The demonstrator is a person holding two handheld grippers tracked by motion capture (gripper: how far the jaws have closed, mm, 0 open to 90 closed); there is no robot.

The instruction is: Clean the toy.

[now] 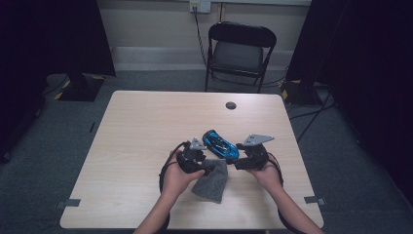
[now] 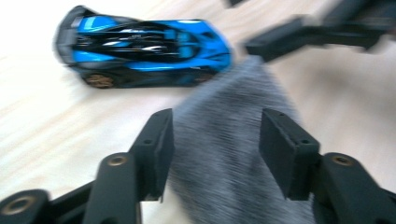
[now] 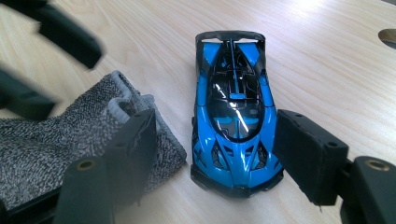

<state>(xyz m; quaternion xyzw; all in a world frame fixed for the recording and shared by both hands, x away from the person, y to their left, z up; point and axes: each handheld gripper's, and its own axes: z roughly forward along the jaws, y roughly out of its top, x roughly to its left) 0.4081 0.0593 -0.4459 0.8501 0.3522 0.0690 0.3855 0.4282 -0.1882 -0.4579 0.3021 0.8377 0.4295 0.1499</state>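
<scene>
A blue and black toy car point(image 1: 221, 145) point(image 2: 144, 49) point(image 3: 236, 116) lies on the wooden table point(image 1: 146, 126) beside a grey knitted cloth point(image 1: 213, 181) point(image 2: 224, 149) point(image 3: 46, 149). My left gripper point(image 1: 207, 163) point(image 2: 217, 140) is open, and the cloth lies between its jaws. My right gripper point(image 1: 234, 159) point(image 3: 215, 126) is open around the car's nose; its left jaw hangs over the cloth's edge and its right jaw sits close by the car's side. In each gripper view the other gripper's jaws are blurred in an upper corner.
A round cable hole point(image 1: 231, 105) point(image 3: 388, 36) sits near the table's far edge. A black folding chair point(image 1: 241, 48) stands behind the table. The person's hands come in over the near edge.
</scene>
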